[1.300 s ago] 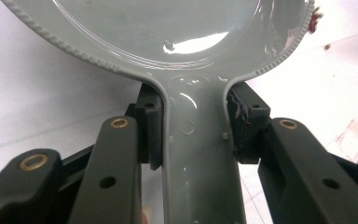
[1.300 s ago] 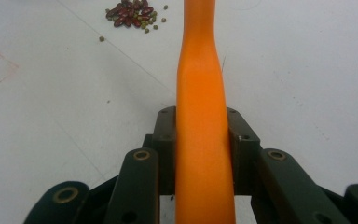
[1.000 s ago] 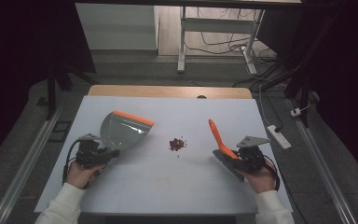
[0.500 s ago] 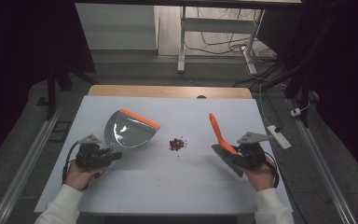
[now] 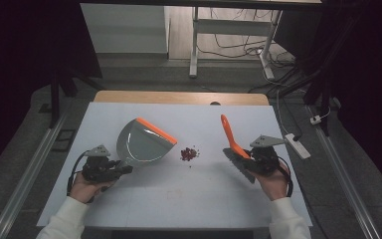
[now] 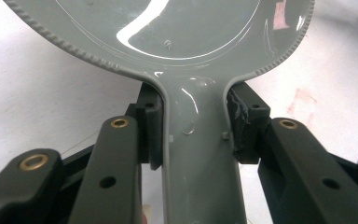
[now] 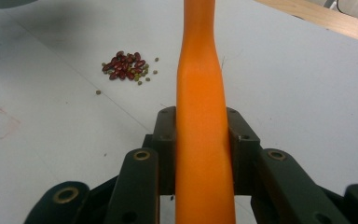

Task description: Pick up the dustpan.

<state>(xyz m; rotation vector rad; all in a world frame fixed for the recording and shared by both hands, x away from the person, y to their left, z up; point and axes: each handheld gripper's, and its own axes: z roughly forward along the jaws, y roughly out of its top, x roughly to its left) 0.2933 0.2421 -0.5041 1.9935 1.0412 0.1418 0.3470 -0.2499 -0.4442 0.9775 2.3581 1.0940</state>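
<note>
A grey dustpan (image 5: 140, 143) with an orange front lip is raised at the table's left, its lip toward a small pile of red and green beans (image 5: 189, 153) at mid-table. My left gripper (image 5: 122, 169) is shut on the dustpan's handle (image 6: 198, 154), with a pad pressed on each side. At the right, my right gripper (image 5: 239, 155) is shut on a brush's orange handle (image 5: 228, 133), which points up and away. The right gripper view looks along that handle (image 7: 203, 116), with the beans (image 7: 128, 65) lying beyond it to the left.
The white table top (image 5: 189, 199) has a wooden strip (image 5: 179, 97) along its far edge. A white power strip (image 5: 298, 145) lies at the right edge. A few stray beans (image 7: 98, 92) lie apart from the pile. Metal rails run along both sides of the table.
The dustpan has swung a little to the right, bringing its orange lip closer to the beans. The brush has barely shifted.
</note>
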